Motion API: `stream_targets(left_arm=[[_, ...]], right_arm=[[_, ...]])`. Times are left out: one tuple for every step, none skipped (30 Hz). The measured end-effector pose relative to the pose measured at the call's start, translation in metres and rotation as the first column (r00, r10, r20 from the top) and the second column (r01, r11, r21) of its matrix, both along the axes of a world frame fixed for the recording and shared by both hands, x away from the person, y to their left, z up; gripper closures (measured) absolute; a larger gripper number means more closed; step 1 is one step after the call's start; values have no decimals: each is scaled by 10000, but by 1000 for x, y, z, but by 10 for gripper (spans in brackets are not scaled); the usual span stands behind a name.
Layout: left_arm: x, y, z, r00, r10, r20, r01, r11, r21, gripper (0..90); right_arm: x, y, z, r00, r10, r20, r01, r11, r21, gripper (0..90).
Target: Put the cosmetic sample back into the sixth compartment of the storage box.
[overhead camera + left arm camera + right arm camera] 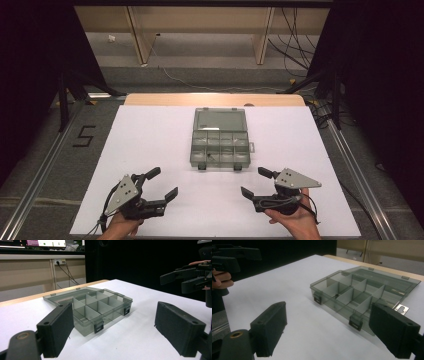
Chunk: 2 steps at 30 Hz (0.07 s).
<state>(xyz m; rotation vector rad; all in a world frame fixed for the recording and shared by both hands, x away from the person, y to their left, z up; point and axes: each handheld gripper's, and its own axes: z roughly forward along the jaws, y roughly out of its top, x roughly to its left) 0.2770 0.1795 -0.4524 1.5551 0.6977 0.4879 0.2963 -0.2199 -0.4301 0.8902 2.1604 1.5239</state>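
Left tool [161,183]: held in the person's left hand [120,227] at the near left of the desk, jaws spread wide with nothing between them, grey three-cornered plate on top.
Left tool, own view: both black pads [59,328] stand far apart, and the organizer box sits ahead between them, with the other tool up at the right edge.
Right tool [256,182]: cradled in the right hand [296,220] at the near right, jaws released and wide, gripping nothing, cable looped beneath it.
Right tool, own view: the pads [272,326] are well apart, the box lies ahead toward the right pad, and the left tool with fingers wrapped on it shows at the upper left.
Spacing: the two tools are well apart from each other, both short of the box and touching nothing on the desk.
Organizer box [220,145]: smoky clear plastic, resting flat at the middle of the white sheet, between the tools and farther out.
Lid [220,119]: swung fully open, lying flat behind the compartments on the far side.
Compartments: a grid of divided cells; something small and dark lies in one near cell, too small to tell.
Latches [202,166]: two dark clips on the near wall, facing the person.
Desk [150,135]: white sheet over a wooden top, whose bare edge shows along the far side.
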Motion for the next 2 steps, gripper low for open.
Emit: stream_targets(left_arm=[[0, 0, 0, 10000, -2, -1, 2, 10000, -3, 150], [0, 0, 0, 10000, -2, -1, 2, 10000, -3, 150]], right_arm=[[0, 0, 0, 10000, 0, 0, 0, 10000, -1, 160], [-1, 0, 0, 9999, 6, -140, -6, 10000, 35, 160]])
